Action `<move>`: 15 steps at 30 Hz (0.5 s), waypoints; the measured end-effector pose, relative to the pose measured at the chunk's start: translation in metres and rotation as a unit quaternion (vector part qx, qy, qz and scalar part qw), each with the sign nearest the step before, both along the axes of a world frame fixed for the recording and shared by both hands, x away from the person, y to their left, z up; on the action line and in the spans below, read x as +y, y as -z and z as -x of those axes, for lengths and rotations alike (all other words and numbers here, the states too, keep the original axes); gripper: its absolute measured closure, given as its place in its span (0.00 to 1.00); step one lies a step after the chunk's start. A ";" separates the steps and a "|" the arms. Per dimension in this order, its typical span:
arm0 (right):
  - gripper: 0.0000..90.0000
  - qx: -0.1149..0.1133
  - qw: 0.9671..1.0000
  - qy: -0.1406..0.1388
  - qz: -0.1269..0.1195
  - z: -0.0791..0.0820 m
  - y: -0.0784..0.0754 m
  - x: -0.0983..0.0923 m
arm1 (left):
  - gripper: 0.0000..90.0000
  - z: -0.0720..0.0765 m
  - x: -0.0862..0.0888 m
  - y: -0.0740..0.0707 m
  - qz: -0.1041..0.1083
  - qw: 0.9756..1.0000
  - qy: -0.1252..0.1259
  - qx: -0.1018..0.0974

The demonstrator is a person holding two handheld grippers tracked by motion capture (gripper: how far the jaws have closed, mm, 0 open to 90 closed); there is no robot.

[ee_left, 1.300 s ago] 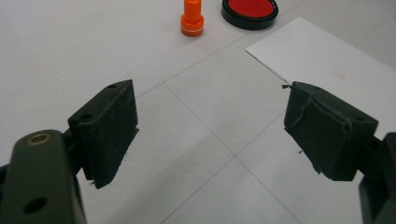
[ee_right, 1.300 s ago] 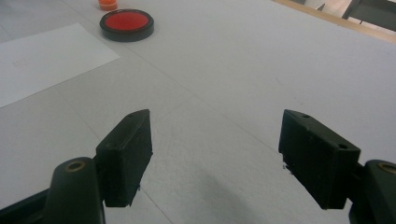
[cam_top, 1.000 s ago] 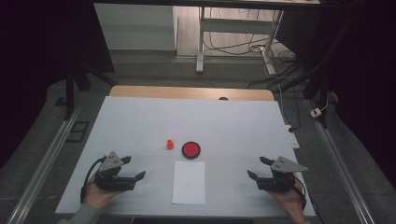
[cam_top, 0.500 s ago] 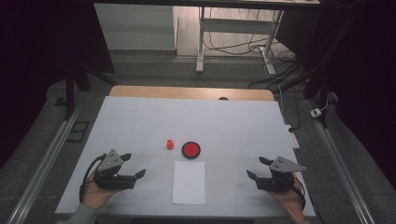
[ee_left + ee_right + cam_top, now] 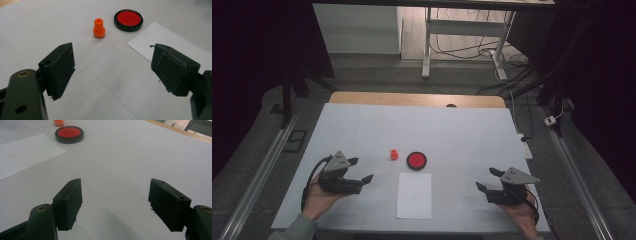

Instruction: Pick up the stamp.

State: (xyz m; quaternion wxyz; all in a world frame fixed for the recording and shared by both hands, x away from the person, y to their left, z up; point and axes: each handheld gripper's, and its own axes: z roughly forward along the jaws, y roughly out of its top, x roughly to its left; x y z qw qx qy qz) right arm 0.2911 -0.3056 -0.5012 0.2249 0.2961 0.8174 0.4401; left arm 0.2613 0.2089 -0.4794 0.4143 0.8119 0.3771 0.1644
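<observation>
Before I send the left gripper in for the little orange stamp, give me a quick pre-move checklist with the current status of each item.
1. Left gripper open, nothing between its jaws: ok.
2. Orange stamp upright, standing apart from the red ink pad: ok.
3. Bare table between left gripper and stamp: ok.
4. White paper flat, below the pad, outside the approach line: ok.
5. Right gripper open, parked at the right, well away: ok.
6. Ink on the stamp's face: cannot tell, it faces down.

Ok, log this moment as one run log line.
left gripper: open, empty | right gripper: open, empty | orange stamp: upright, beside ink pad | paper: flat
</observation>
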 end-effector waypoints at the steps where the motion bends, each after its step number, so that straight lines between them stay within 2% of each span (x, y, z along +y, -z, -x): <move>1: 0.29 0.000 1.000 0.000 0.000 0.000 0.000 0.000 | 0.21 -0.002 -0.001 -0.002 -0.001 1.000 0.000 0.001; 6: 0.29 -0.001 1.000 0.000 0.001 0.000 0.000 0.000 | 0.23 -0.013 -0.006 -0.009 -0.006 1.000 0.000 -0.004; 10: 0.30 -0.001 1.000 0.000 0.001 0.000 0.001 0.000 | 0.23 -0.021 -0.008 -0.008 -0.013 1.000 -0.002 -0.001; 15: 0.30 -0.002 1.000 -0.003 -0.002 0.000 0.001 0.002 | 0.23 -0.028 -0.009 -0.008 -0.011 1.000 -0.003 0.003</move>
